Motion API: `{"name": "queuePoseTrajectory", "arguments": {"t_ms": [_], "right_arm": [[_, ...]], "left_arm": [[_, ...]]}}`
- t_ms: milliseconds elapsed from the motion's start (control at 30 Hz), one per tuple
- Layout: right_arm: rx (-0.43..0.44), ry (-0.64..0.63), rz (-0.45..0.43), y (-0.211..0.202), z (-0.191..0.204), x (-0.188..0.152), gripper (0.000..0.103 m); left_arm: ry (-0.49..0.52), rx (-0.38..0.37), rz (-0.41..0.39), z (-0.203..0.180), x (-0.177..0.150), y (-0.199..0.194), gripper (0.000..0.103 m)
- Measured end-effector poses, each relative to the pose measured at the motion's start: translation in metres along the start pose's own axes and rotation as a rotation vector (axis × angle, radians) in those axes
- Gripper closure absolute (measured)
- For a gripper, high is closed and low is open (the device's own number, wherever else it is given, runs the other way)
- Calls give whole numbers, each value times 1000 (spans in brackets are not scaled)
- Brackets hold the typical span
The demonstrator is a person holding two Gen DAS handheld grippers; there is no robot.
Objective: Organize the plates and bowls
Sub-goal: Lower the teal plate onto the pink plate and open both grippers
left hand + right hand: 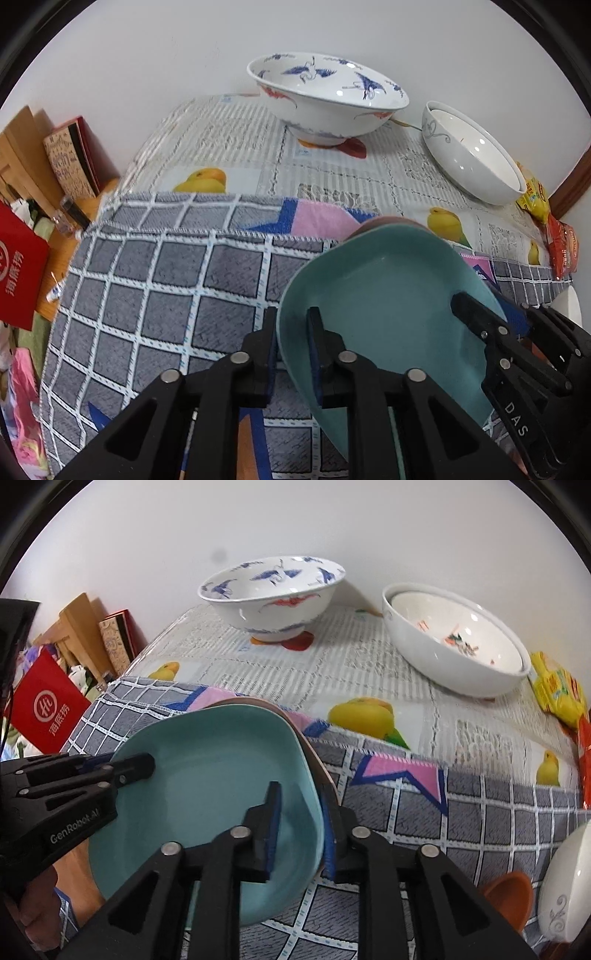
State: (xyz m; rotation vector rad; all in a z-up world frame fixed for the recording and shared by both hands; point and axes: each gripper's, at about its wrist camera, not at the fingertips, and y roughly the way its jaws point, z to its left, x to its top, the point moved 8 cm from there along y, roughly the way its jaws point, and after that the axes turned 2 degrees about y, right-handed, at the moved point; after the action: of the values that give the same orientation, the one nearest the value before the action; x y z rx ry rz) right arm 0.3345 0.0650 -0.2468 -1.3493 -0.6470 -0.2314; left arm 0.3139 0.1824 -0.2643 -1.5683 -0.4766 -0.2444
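Both jaws stand loosened astride opposite rims of one teal plate (388, 295), the left gripper (293, 339) and the right gripper (301, 823) each with a pad inside it. The plate is seen face up on one brown plate (321, 771), over checked cloth (166, 295); no long axis is evident. Only the right view shows a white bowl (565, 886) and orange-brown dish (509, 893) to that gripper's right. Farther ahead, one crane-painted bowl (325, 107) and two nested white bowls (454, 672) are seen.
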Motion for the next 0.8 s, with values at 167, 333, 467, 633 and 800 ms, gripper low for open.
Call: {"name": "queuePoseTrajectory", "arguments": {"t_ms": [167,333,467,633,800], "right_arm": [[-6,2,-39,-11,3,6,58],[0,31,-69,-29,-2,9,58],[-7,47,-80,-44,-10,3,58],[-27,85,-93,-63,-28,-8,58],[-43,109,-91,-77,-46,-23,58]], "left_arm": [[0,13,15,0,-7,-4,81],[22,13,-3,-7,-10,-20,78],[42,0,-24,-16,-13,-33,73],[80,-31,-33,-35,-21,-42,72],[94,-44,0,-52,-33,-33,72]]}}
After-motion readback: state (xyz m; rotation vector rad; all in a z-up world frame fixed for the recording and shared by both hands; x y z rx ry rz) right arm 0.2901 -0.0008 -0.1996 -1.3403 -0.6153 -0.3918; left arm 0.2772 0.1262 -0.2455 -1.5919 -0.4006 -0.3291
